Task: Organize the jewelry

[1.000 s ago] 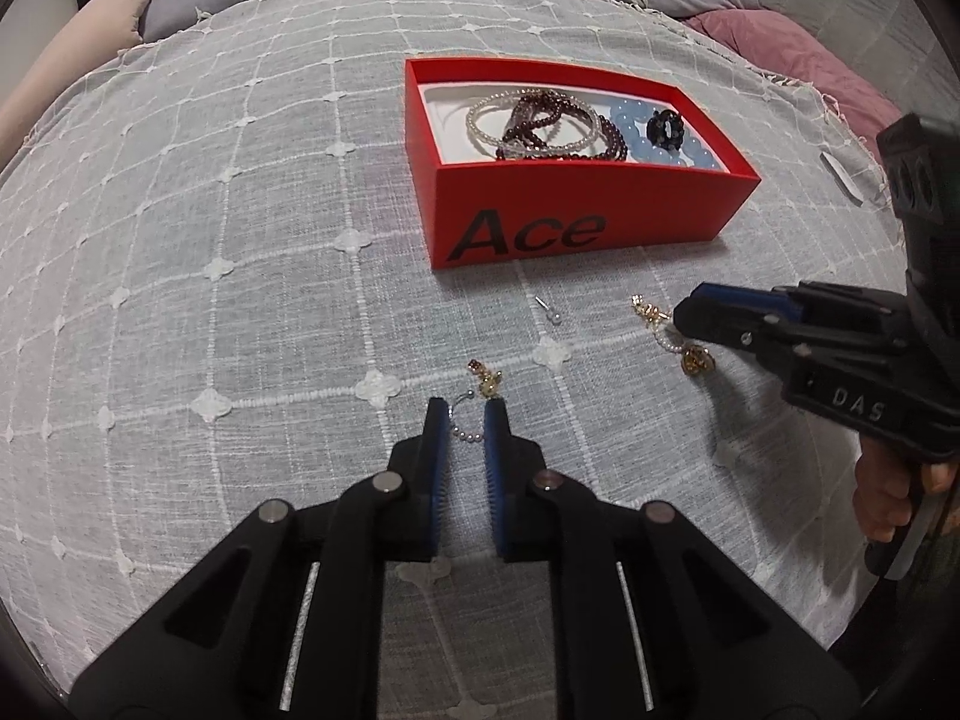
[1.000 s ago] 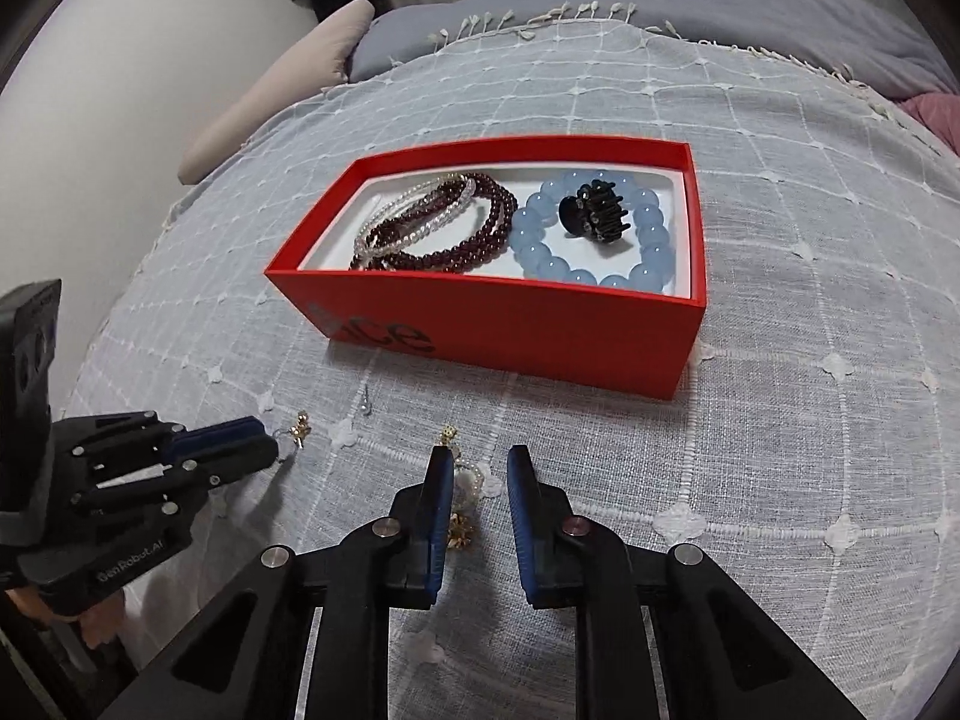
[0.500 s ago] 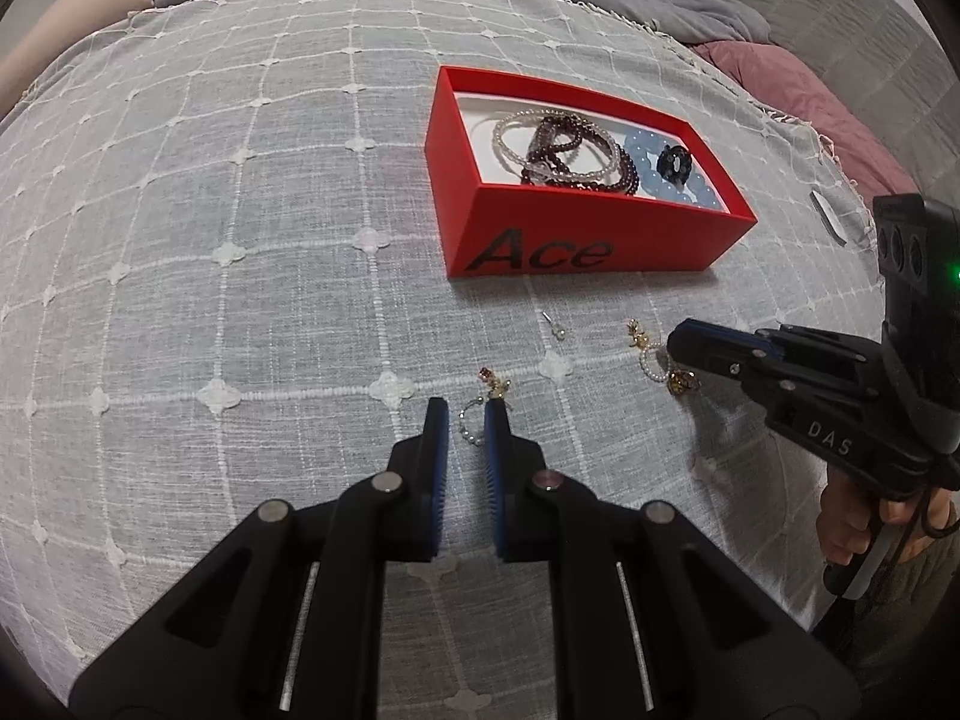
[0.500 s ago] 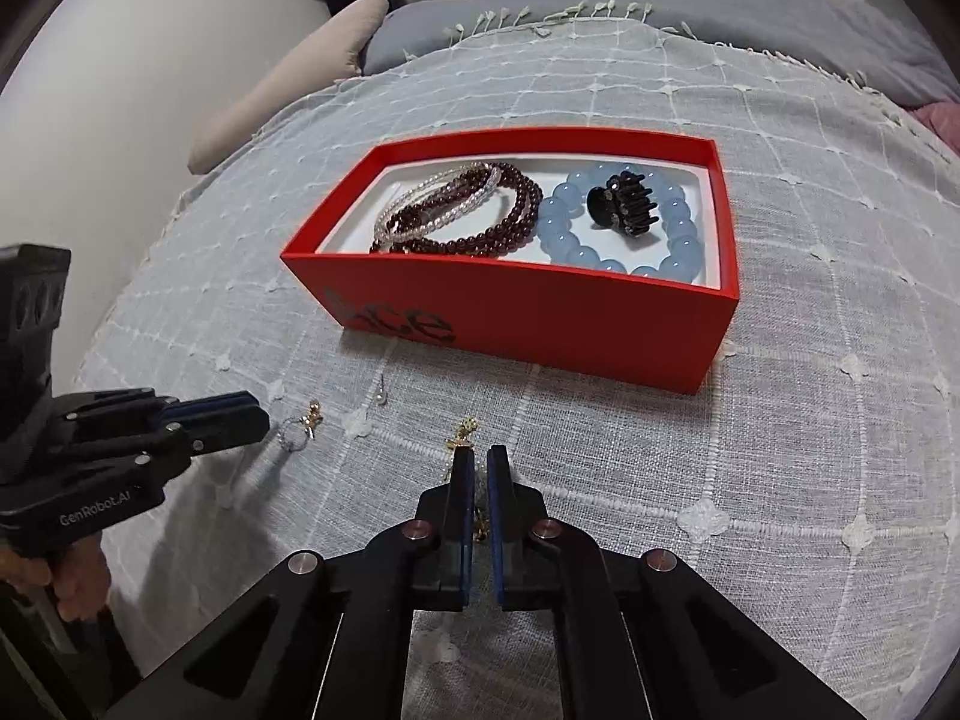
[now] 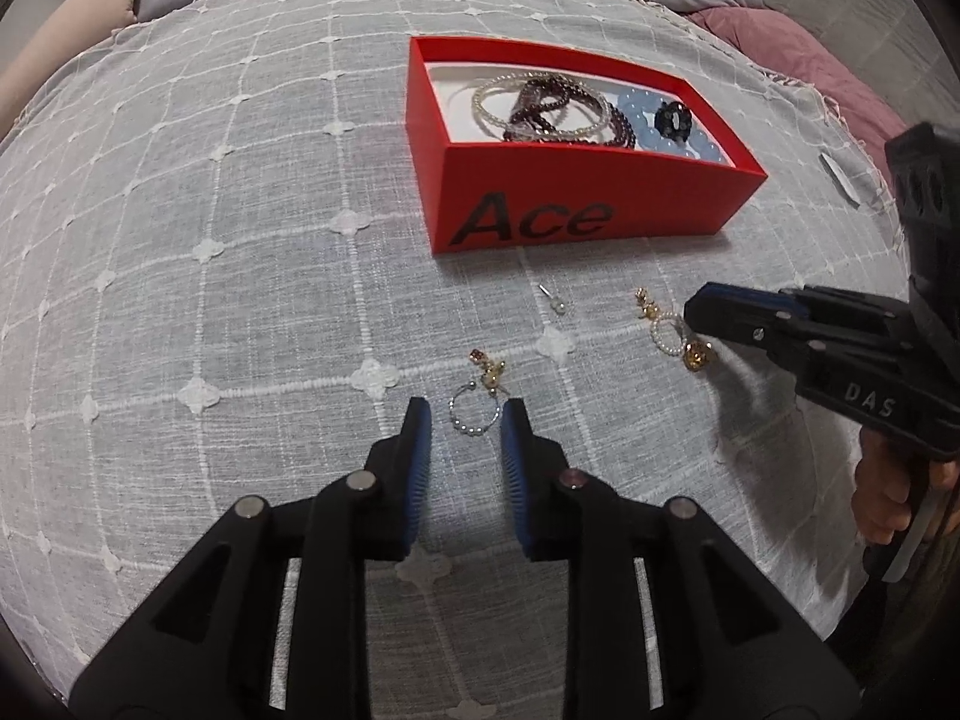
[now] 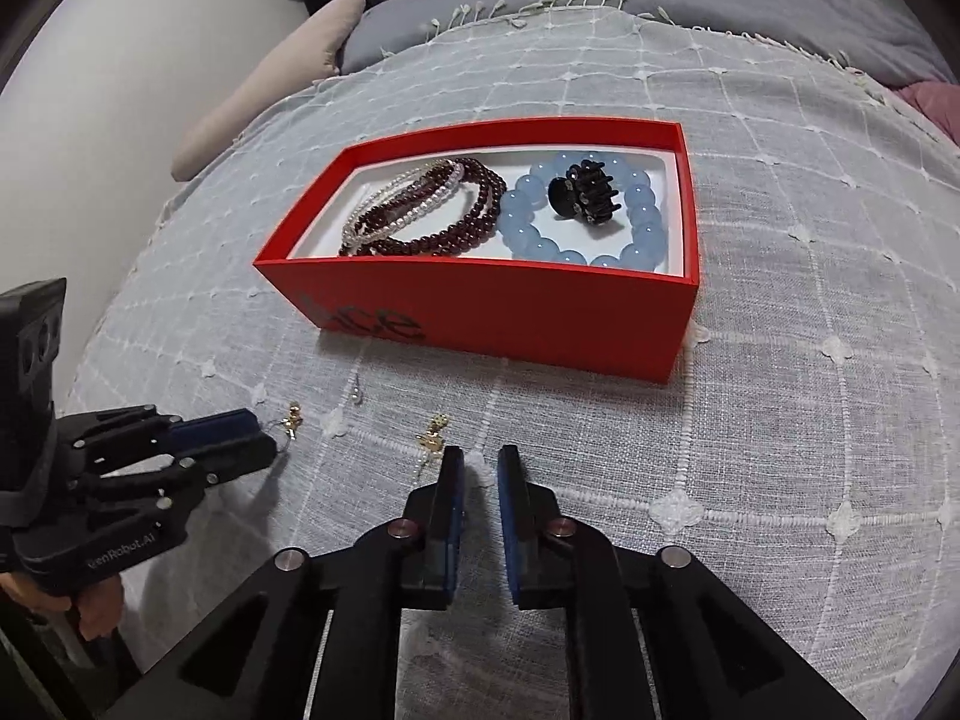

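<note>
Left tongs (image 5: pixel 467 427) now spread around silver hoop earring (image 5: pixel 475 415) on bedspread, at 6 o'clock from red box (image 5: pixel 576 204). Right tongs (image 6: pixel 480 468) parted, pearl earring (image 5: pixel 669 333) released; neither boxed yet.

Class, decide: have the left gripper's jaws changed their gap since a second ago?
Yes. The left gripper has opened wider and now straddles the silver hoop earring on the blanket.

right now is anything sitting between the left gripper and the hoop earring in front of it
Nothing visible is. The left gripper is open, and the hoop earring lies on the cloth just ahead, between its fingertips. The stud and pearl earring lie off to the right, out of the way.
</note>
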`<move>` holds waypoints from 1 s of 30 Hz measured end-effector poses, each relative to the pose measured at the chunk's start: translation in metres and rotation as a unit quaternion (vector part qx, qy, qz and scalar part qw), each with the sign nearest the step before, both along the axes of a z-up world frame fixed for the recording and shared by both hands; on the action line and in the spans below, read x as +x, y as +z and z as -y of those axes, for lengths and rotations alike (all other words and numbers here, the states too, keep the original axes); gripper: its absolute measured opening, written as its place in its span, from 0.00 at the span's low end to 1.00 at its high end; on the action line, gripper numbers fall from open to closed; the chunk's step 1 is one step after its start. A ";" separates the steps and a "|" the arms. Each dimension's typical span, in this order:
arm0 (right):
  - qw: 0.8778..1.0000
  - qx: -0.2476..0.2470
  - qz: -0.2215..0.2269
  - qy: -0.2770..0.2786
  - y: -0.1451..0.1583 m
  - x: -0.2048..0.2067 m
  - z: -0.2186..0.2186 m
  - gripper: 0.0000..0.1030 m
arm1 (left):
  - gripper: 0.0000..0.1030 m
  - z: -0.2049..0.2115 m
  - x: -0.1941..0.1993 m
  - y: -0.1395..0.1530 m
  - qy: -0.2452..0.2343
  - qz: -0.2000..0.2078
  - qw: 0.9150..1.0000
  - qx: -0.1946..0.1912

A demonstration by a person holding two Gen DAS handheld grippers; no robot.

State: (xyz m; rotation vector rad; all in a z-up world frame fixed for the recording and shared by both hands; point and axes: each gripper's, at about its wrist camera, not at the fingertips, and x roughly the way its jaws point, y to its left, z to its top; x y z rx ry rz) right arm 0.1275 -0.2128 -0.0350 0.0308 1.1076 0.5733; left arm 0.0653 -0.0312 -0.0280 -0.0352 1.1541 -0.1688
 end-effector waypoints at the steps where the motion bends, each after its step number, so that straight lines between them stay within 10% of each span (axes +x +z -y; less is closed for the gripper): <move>1: 1.000 0.003 0.001 0.000 0.002 0.000 0.000 0.13 | 0.27 0.003 0.001 -0.001 -0.001 0.000 1.000 0.004; 16: 0.996 -0.043 0.049 0.053 0.013 -0.028 -0.021 0.19 | 0.15 0.009 0.002 -0.003 -0.004 0.010 1.000 0.016; 30: 0.996 -0.049 0.055 0.058 0.016 -0.030 -0.020 0.04 | 0.06 -0.014 0.002 0.007 0.015 0.004 0.999 -0.044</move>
